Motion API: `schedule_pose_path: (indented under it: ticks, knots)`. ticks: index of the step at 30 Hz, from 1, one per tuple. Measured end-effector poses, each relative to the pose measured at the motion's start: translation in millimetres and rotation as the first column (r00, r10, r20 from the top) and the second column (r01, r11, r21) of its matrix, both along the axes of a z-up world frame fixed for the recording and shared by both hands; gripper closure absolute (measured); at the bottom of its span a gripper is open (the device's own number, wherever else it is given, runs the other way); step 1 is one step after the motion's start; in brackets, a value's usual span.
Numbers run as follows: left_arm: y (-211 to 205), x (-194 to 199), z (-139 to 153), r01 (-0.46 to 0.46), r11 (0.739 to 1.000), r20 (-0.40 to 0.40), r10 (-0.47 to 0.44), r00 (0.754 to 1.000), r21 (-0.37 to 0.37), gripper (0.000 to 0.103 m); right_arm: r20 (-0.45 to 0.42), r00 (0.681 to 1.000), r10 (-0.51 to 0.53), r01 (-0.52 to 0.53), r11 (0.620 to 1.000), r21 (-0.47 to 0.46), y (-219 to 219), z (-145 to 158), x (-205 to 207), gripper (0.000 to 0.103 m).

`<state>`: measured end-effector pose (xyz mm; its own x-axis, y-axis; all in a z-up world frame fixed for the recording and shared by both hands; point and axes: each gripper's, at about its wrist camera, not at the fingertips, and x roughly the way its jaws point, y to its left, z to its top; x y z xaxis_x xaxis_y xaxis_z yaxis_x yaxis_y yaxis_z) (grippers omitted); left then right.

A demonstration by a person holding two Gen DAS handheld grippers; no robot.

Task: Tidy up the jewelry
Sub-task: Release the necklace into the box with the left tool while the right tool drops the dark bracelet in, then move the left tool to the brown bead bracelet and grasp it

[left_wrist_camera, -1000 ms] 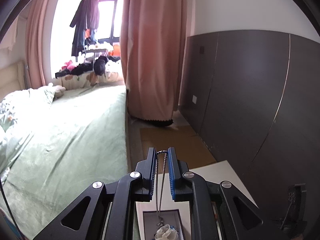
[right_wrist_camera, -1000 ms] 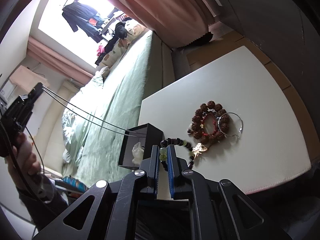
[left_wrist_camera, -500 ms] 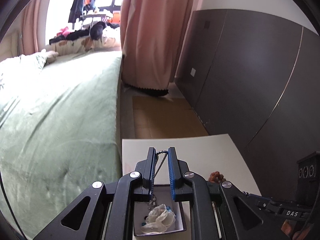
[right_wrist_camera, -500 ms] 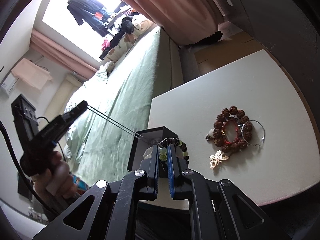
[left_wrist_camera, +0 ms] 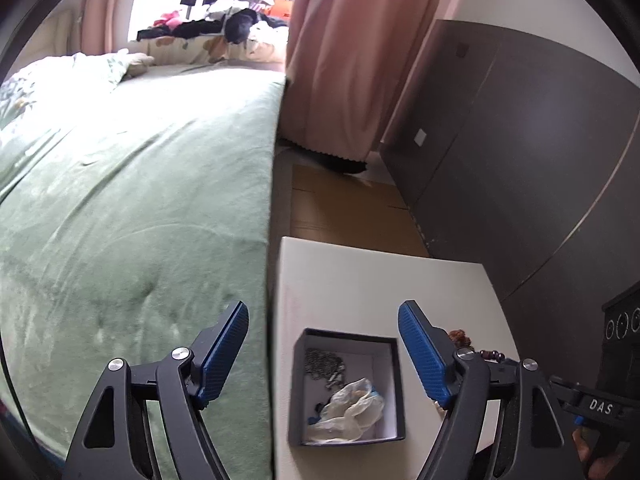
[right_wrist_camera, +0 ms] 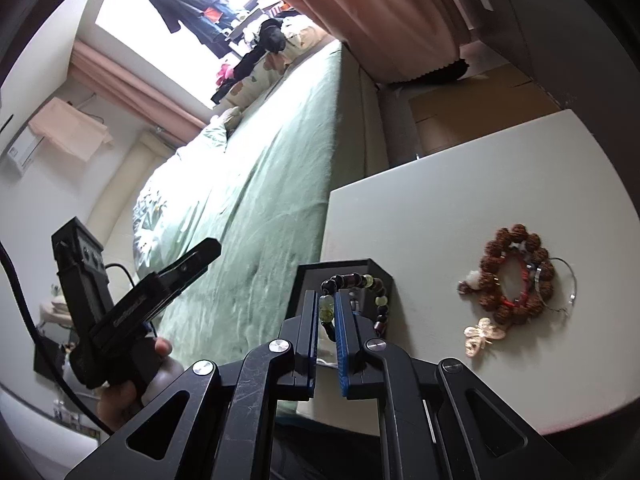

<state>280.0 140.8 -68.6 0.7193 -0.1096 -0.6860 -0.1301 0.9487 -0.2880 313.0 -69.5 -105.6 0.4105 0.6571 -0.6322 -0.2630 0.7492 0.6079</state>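
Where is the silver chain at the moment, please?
In the left wrist view, the silver chain lies heaped in the far left corner of the open black box on the white table, just behind the crumpled plastic bag.

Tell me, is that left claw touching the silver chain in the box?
Apart. The left wrist view shows the left gripper wide open above the box, with the chain lying inside.

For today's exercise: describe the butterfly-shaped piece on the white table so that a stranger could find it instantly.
Start at the white table beside the green bed. Find the ring of knobbly brown beads; the butterfly ornament lies just beside it, nearer the camera. It alone is pale, pearly and winged, not beaded.
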Motion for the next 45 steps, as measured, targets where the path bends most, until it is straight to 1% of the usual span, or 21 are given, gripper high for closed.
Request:
schedule_pose_path:
  ticks: [6, 8, 10, 11, 12, 13, 14, 15, 16, 18, 19, 20, 25, 27, 29, 37, 41, 45]
  knots:
    - [28, -18, -4, -0.058, 0.998, -0.020, 0.058, 0.998, -0.016, 0.025, -0.012, 0.998, 0.067, -0.067, 0.998, 0.012, 35, -2, 12, 0.093]
    - [35, -23, -4, -0.073, 0.997, -0.024, 0.073, 0.997, -0.016, 0.025, -0.015, 0.995, 0.096, -0.096, 0.995, 0.029, 47, -2, 15, 0.093]
    - [41, -27, -5, -0.086, 0.996, -0.027, 0.085, 0.996, -0.018, 0.025, -0.003, 0.991, 0.131, -0.131, 0.989, 0.072, 61, -3, 20, 0.093]
    - [43, -29, -4, -0.091, 0.996, -0.029, 0.090, 0.995, -0.019, 0.025, 0.004, 0.991, 0.137, -0.137, 0.988, 0.067, 66, -6, 24, 0.093]
    - [44, -30, -4, -0.092, 0.996, -0.032, 0.091, 0.995, -0.018, 0.025, -0.012, 0.992, 0.123, -0.123, 0.992, 0.028, 70, -12, 29, 0.093]
    - [44, -31, -5, -0.090, 0.996, -0.033, 0.090, 0.995, -0.015, 0.025, -0.056, 0.994, 0.092, -0.093, 0.995, -0.021, 71, -22, 35, 0.083]
    - [44, -32, -4, -0.088, 0.996, -0.033, 0.088, 0.996, -0.010, 0.025, -0.094, 0.993, 0.065, -0.070, 0.997, -0.046, 68, -30, 38, 0.073]
    - [43, -33, -4, -0.086, 0.996, -0.032, 0.086, 0.996, -0.002, 0.025, -0.113, 0.992, 0.048, -0.053, 0.998, -0.041, 63, -36, 39, 0.070]
    - [43, -34, -4, -0.085, 0.996, -0.032, 0.085, 0.996, 0.002, 0.025, -0.112, 0.993, 0.044, -0.047, 0.998, -0.032, 59, -37, 39, 0.068]
    - [42, -33, -6, -0.082, 0.997, -0.034, 0.082, 0.996, 0.002, 0.025, -0.099, 0.994, 0.034, -0.038, 0.999, -0.035, 48, -37, 34, 0.059]
    - [40, -33, -7, -0.079, 0.997, -0.035, 0.079, 0.996, -0.001, 0.025, -0.094, 0.995, 0.026, -0.030, 0.999, -0.034, 43, -36, 32, 0.052]
    - [37, -32, -8, -0.072, 0.997, -0.037, 0.072, 0.997, -0.004, 0.025, -0.085, 0.996, 0.015, -0.018, 0.999, -0.032, 36, -34, 29, 0.049]
    - [12, -25, -12, -0.019, 1.000, -0.047, 0.019, 0.999, -0.003, 0.025, -0.070, 0.997, -0.043, 0.041, 0.999, -0.031, -6, -30, 15, 0.047]
    - [-1, -21, -12, 0.009, 1.000, -0.049, -0.009, 0.999, 0.000, 0.025, -0.065, 0.995, -0.077, 0.074, 0.997, -0.036, -25, -28, 9, 0.043]
    - [-14, -18, -13, 0.031, 1.000, -0.053, -0.031, 0.998, 0.002, 0.025, -0.058, 0.992, -0.115, 0.112, 0.993, -0.044, -44, -27, 4, 0.034]
    - [-74, 1, -20, 0.139, 0.990, -0.078, -0.139, 0.987, 0.001, 0.025, -0.074, 0.971, -0.227, 0.223, 0.973, -0.059, -108, -32, -5, 0.033]
    - [-101, 10, -25, 0.180, 0.984, -0.094, -0.178, 0.979, 0.006, 0.025, -0.094, 0.960, -0.264, 0.262, 0.964, -0.042, -136, -39, -8, 0.033]
    - [-125, 20, -30, 0.219, 0.976, -0.114, -0.217, 0.970, 0.008, 0.025, -0.110, 0.949, -0.296, 0.292, 0.955, -0.045, -157, -47, -9, 0.033]
